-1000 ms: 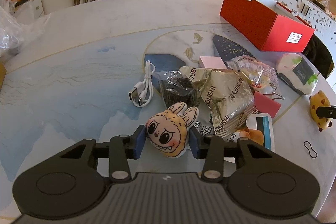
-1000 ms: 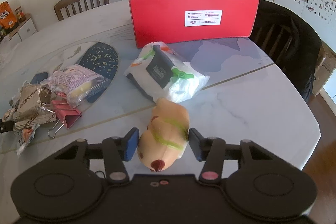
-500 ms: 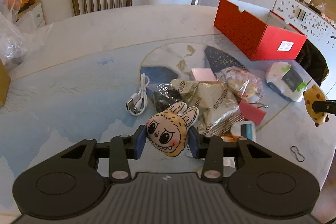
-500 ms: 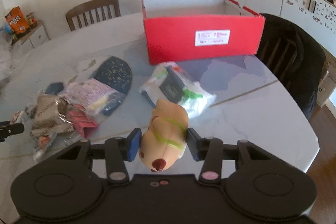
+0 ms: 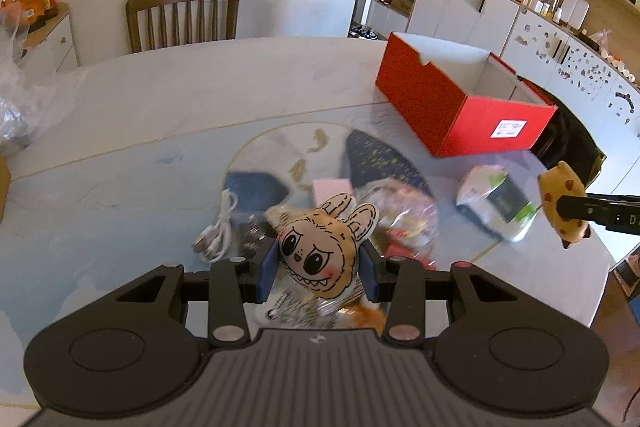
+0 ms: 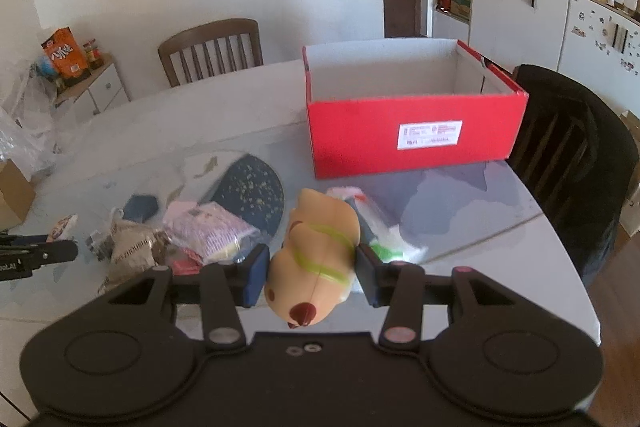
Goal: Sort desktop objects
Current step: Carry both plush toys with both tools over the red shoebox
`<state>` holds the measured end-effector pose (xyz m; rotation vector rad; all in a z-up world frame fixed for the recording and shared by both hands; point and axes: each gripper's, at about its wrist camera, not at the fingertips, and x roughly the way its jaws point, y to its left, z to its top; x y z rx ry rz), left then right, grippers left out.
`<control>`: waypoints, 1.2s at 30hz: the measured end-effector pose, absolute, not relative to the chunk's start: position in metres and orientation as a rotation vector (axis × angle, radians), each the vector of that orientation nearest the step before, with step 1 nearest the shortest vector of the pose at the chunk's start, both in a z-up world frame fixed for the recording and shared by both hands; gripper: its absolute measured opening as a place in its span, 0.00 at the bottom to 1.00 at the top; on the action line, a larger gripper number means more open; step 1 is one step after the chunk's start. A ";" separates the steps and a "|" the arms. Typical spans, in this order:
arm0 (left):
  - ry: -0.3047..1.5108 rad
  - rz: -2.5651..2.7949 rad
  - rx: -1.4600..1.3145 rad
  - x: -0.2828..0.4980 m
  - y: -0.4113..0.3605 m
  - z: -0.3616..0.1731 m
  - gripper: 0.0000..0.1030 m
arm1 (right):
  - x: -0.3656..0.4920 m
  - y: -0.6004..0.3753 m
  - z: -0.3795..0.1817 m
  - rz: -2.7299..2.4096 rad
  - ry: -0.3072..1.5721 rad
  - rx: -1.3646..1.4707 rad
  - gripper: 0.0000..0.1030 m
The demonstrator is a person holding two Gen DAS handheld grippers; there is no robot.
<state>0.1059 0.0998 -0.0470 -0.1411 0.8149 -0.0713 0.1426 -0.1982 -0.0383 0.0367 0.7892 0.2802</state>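
Our left gripper (image 5: pixel 318 269) pinches a flat plush doll (image 5: pixel 320 259); our right gripper (image 6: pixel 310 269) clamps a smooth rubbery dog toy (image 6: pixel 316 255). Both are lifted above the table (image 6: pixel 460 227), its red cardboard box (image 6: pixel 412 111) near the far edge.

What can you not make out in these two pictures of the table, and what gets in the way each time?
- Floor of the red box: right wrist view, its front wall hides it.
- Label print on the box: both views, too small.
- Snack packets: left wrist view, blurred and partly behind the plush toy in the left claw.
- White pack: right wrist view, mostly behind the toy dog in the right claw.
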 end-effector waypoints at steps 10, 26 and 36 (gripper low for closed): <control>0.769 -0.123 -0.127 0.146 0.047 -0.019 0.39 | 0.174 -0.212 -0.009 0.362 0.746 0.019 0.45; 0.723 -0.150 -0.126 0.231 -0.031 0.013 0.39 | 0.247 -0.255 0.013 0.437 0.715 0.018 0.45; 0.739 -0.161 -0.113 0.279 -0.066 0.011 0.39 | 0.296 -0.280 0.012 0.442 0.727 0.012 0.45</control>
